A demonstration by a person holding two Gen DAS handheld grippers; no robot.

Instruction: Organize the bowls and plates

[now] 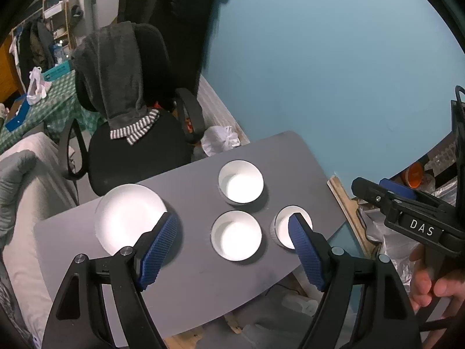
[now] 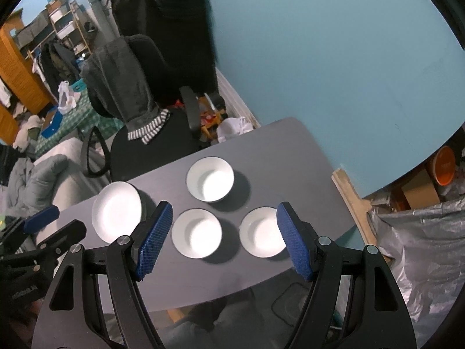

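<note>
White letters "DAS", possibly cut off, mark the right gripper [image 1: 386, 187].

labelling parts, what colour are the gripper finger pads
Blue, with a cross-hatched texture; the pads show best in the right wrist view.

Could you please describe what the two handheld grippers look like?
Both the left gripper and right gripper have black plastic frames with silver pivot screws and blue cross-hatched finger pads. The right one carries a white "DAS" label, and a bare hand grips its handle.
</note>
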